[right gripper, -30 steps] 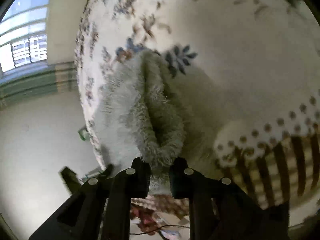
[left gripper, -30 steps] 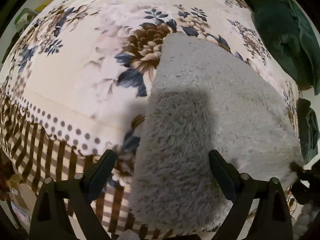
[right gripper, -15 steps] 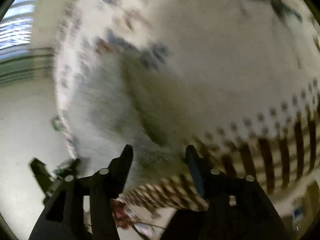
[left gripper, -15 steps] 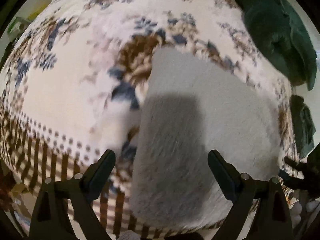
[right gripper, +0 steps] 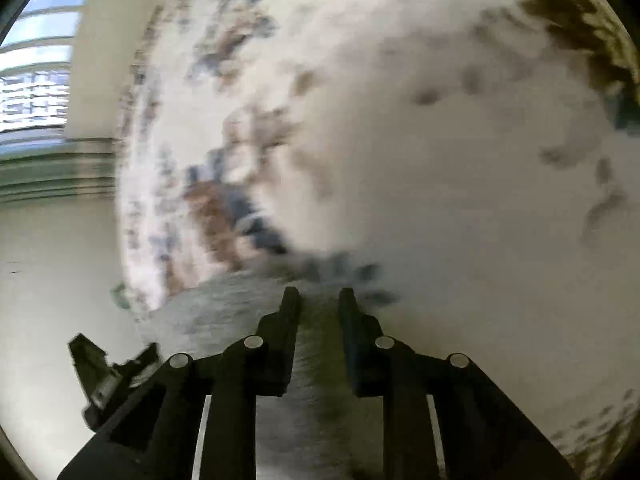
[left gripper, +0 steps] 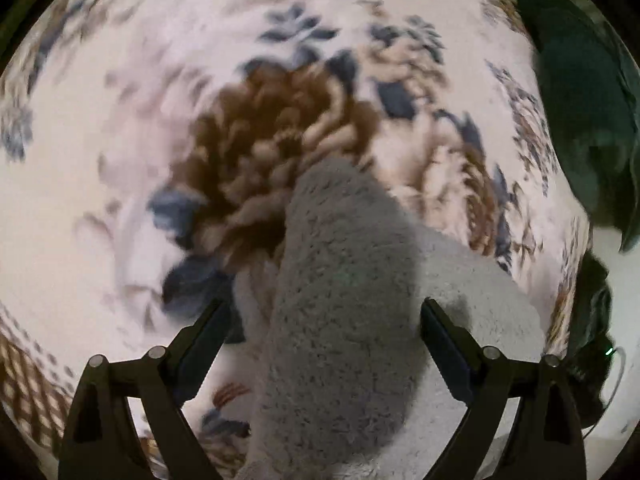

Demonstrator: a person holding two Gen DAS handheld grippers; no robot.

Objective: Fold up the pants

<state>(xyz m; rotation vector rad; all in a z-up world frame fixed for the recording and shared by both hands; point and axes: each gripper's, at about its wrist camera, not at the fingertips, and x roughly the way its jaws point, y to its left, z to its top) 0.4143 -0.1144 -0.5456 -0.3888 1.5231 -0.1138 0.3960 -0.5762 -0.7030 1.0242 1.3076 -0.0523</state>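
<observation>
Grey fleece pants (left gripper: 344, 320) lie on the floral blanket (left gripper: 120, 200), bundle running straight ahead between the left gripper (left gripper: 324, 320) fingers, long axis along them and pointing away. Left jaws spread wide, gripping nothing, fleece right in the gap, so left looks nearer for the next grab. Right gripper (right gripper: 319, 300) fingers are nearly together with a narrow gap, pants (right gripper: 224, 312) just under and left of the tips; view is blurred, cannot tell if any cloth is pinched.
</observation>
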